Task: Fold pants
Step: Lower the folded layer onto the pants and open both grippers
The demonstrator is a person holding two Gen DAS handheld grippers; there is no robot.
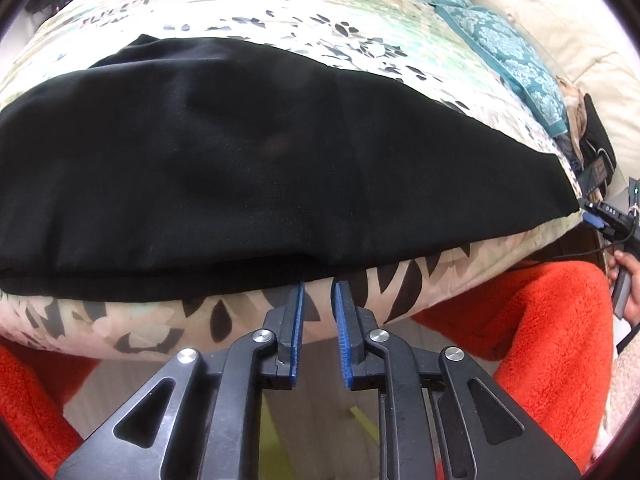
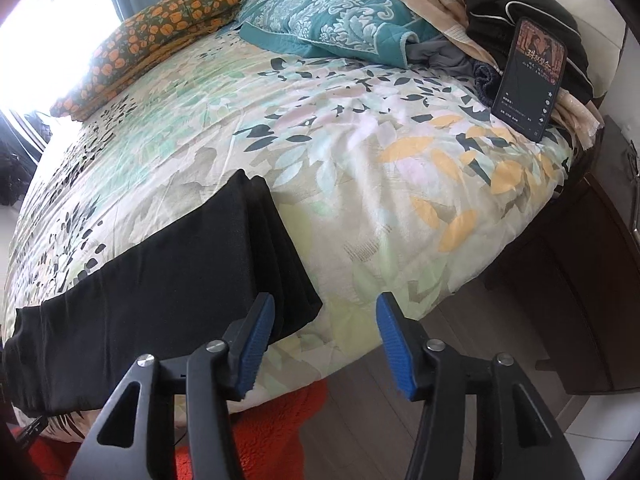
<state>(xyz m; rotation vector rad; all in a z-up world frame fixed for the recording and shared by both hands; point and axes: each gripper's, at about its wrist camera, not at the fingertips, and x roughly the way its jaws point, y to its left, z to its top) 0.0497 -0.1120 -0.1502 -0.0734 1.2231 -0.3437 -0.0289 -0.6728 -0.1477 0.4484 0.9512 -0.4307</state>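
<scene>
While the black pants (image 2: 168, 280) are lying folded along the bed's (image 2: 360, 184) near edge, both the left gripper (image 1: 319, 285) and right gripper (image 2: 324, 300) are hanging open and empty, so the overhanging hem is possibly risking a slide off.

Daylit, window (image 2: 48, 32) glare left, fisheye-warped edges

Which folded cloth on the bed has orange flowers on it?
The green folded blanket by the window. The quilt beside it is teal with pale swirls, and the pants are plain black.
</scene>
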